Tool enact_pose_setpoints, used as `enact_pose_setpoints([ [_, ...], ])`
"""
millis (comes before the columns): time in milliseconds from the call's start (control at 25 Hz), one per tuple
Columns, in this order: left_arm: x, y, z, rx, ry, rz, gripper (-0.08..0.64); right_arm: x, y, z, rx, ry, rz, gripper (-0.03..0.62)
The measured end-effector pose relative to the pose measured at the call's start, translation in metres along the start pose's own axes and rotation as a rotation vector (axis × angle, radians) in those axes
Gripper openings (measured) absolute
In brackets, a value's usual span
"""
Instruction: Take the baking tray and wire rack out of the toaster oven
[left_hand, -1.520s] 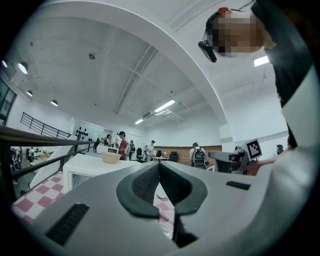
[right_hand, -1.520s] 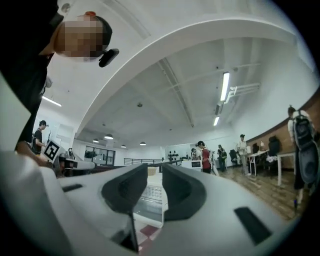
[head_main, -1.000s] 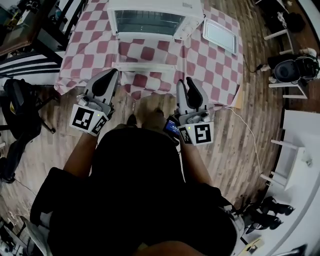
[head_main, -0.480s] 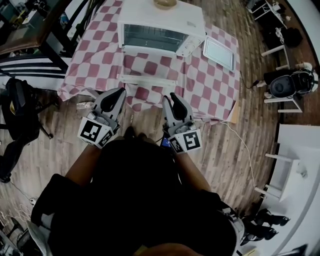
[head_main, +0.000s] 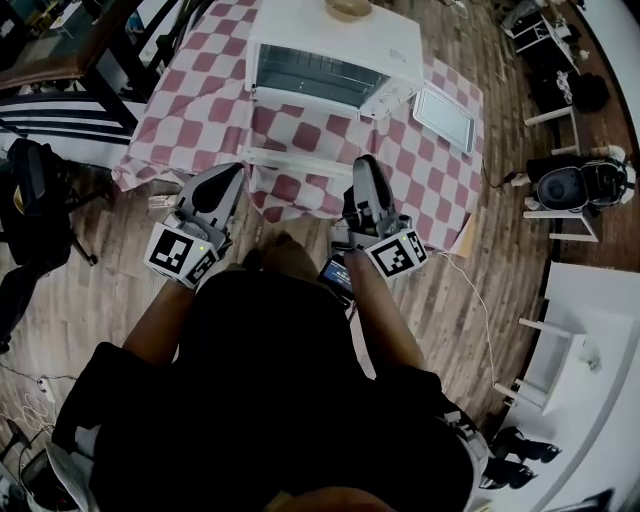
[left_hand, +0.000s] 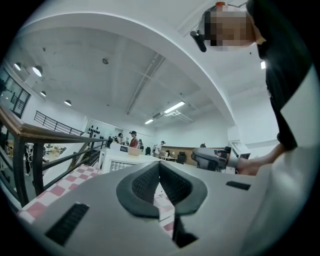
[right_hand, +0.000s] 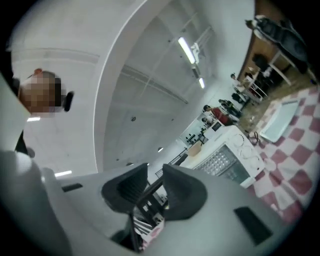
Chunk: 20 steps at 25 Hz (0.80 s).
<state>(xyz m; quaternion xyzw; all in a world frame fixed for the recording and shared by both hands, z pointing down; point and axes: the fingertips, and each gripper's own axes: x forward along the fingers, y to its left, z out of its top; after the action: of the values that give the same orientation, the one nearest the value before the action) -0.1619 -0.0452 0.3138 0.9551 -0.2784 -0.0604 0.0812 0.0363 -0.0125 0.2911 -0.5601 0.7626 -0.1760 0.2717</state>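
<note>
Left gripper (head_main: 228, 175) (left_hand: 160, 167): jaws closed tip to tip, nothing between them. Right gripper (head_main: 366, 168) (right_hand: 155, 176): rolled to one side, jaws part-way open with a clear gap, holding nothing. Both hang at the near edge of the table (head_main: 400, 150), tips just over the checked cloth's hem. Toaster oven (head_main: 335, 45) (right_hand: 225, 155) sits straight ahead of both pairs of jaws, well apart, glass door facing them; a grid shows behind the glass, rack or not I cannot tell. Open cloth lies between jaws and door, crossed by one narrow white strip (head_main: 300, 160). Baking tray (head_main: 445, 117) (right_hand: 282, 120) lies flat ahead and right of the right jaws, beside the oven, near the table's right edge. Wooden floor (head_main: 90, 290) is below.
</note>
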Motion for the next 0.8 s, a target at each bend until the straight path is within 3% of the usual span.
enact_pose_setpoints([
  [80, 0.005, 0.007, -0.003, -0.008, 0.007, 0.019, -0.006, 0.014, -0.024, 0.01, 0.167, -0.044, 0.018, 0.095],
  [200, 0.018, 0.017, -0.008, -0.008, 0.021, 0.035, -0.006, 0.038, -0.075, 0.015, 0.589, -0.145, 0.045, 0.095],
  [280, 0.03, 0.025, -0.011, -0.007, 0.03, 0.046, -0.006, 0.056, -0.11, 0.012, 0.743, -0.174, 0.027, 0.098],
  [600, 0.082, 0.058, -0.023, -0.026, 0.069, 0.088, -0.006, 0.114, -0.202, -0.032, 0.746, -0.003, -0.168, 0.143],
  [680, 0.092, 0.063, -0.029, -0.036, 0.086, 0.093, -0.006, 0.124, -0.219, -0.049, 0.748, 0.04, -0.217, 0.182],
  [800, 0.103, 0.068, -0.037, -0.05, 0.108, 0.096, -0.006, 0.142, -0.24, -0.066, 0.782, 0.065, -0.235, 0.209],
])
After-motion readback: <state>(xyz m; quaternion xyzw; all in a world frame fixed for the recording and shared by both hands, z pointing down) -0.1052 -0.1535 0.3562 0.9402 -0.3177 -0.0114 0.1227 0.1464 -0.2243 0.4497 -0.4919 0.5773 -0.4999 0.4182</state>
